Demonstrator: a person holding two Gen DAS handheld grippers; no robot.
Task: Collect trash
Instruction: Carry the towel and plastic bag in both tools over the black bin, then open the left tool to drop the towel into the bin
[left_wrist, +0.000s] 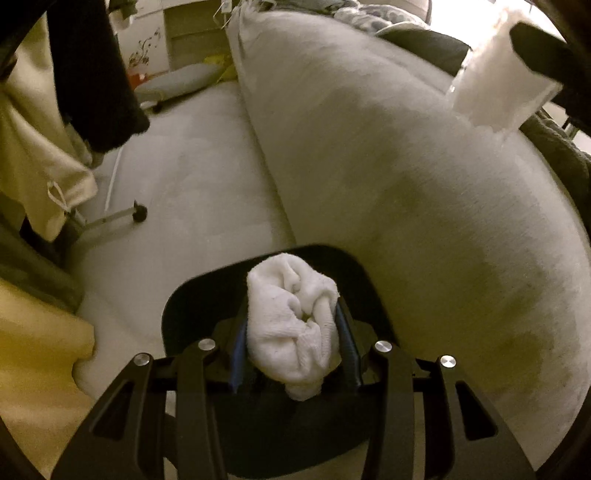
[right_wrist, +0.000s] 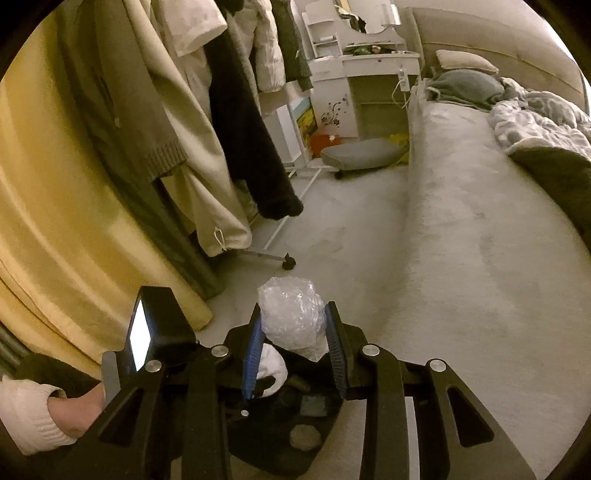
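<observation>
Left gripper (left_wrist: 293, 328) closed on a crumpled white terry-cloth wad (left_wrist: 291, 325), pinched between the blue-padded fingers (left_wrist: 239, 350). Held directly above the open mouth of a black trash bag (left_wrist: 192, 295) on the pale carpet (left_wrist: 177, 177), close against the side of the grey bed mattress (left_wrist: 406, 166).

Right gripper (right_wrist: 293, 334) closed on a clear crinkled ball of plastic wrap (right_wrist: 291, 314), above the same black bag (right_wrist: 273, 454); inside it some white and grey scraps already visible (right_wrist: 275, 369).

Possible trouble from here:
- Cloth wad gripped only at the middle, lower end hanging loose. Could catch on a finger pad at release and stay hanging instead of falling.
- Plastic ball light and springy. On release, likely to bounce or drift past the bag rim, onto the carpet.
- Bag mouth soft, with no frame seen. Could fold shut if pushed by either gripper.
- Both grippers above one opening. Risk of knocking each other if lowered together.

Room for moving: free carpet ahead, toward the grey floor cushion (right_wrist: 360, 153). To the right, mattress edge very near the bag. To the left, yellow curtain (right_wrist: 55, 184), hanging clothes (right_wrist: 236, 129) and the wheeled foot of a rack (right_wrist: 288, 263), so little side room there. Better straight down and back up.
</observation>
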